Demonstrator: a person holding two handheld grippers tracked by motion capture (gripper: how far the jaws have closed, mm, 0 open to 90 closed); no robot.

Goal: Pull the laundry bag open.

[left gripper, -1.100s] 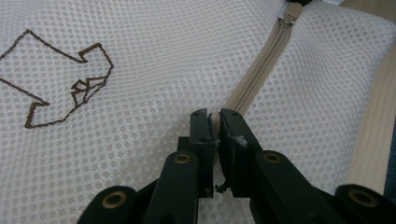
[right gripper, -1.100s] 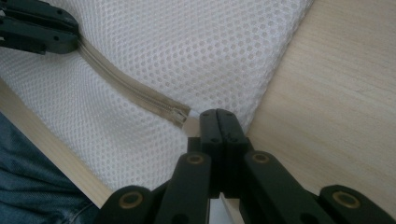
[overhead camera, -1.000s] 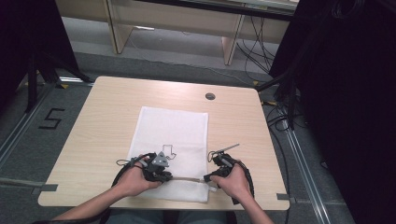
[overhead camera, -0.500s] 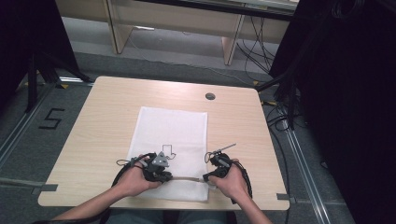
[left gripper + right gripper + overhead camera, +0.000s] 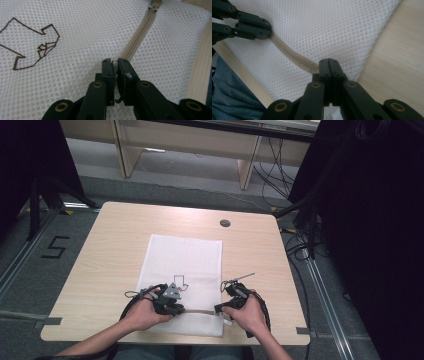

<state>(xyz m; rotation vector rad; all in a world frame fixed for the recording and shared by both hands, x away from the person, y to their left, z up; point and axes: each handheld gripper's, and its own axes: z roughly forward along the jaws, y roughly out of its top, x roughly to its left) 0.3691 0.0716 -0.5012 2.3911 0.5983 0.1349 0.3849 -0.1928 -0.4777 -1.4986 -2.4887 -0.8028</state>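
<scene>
A white mesh bag lies flat on the wooden table, with a brown outline figure stitched on it. A beige zipper runs across its near end. My left gripper is shut on the zipper's left part, pinching tape and mesh. My right gripper sits at the zipper's right end; its jaws have just been opening slightly but still look pressed together on the zipper pull. The slider shows at the far end.
A round cable hole sits in the table's far right part. The table's front edge runs just behind the bag, with the person's trousers below it. Wooden furniture legs stand beyond the table.
</scene>
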